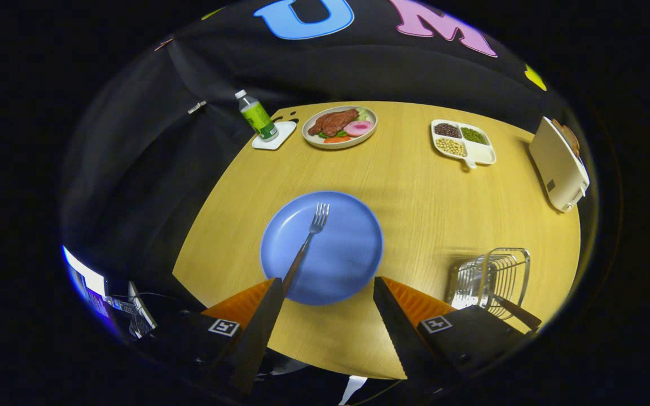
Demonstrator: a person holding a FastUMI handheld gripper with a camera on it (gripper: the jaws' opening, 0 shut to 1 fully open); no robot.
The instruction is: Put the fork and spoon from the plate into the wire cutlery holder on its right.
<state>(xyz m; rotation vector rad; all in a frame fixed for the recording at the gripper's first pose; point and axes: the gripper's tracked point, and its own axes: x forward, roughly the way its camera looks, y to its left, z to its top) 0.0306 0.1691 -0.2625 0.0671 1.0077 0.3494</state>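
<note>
- Gripper (328, 287) fingers are spread, empty, low in the frame.
- Fork (308, 242) lies on the blue plate (353, 248) at centre; wire cutlery holder (494, 276) sits lower right.
- Best to pinch the handle squarely.

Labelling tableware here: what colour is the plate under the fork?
Blue, plain; the plate shows best in the gripper view.

Green-labelled bottle (257, 116) on white coaster (274, 136), plate of food (339, 127), divided bean dish (462, 143), white toaster (559, 164), wooden table (415, 192).
</note>
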